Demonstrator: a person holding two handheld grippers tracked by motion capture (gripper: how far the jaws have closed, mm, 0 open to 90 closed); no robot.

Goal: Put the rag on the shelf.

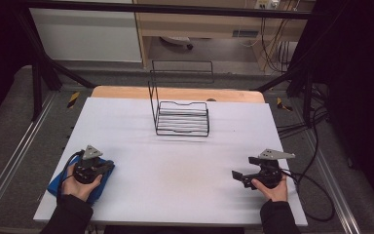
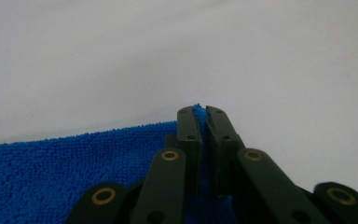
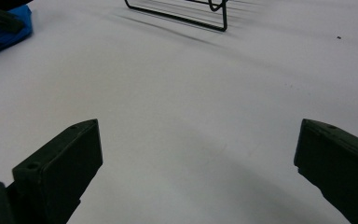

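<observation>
Left claw had closed on a corner of the blue towel, which lay at the white worktop's near-left edge. Right claw gaped wide, holding nothing.

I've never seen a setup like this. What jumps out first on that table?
The bright blue cloth at the near left corner of the white table, its corner pinched in the left tongs. Then the black wire rack standing alone at the far middle, and the right tongs gaping open over bare tabletop at the near right.
</observation>
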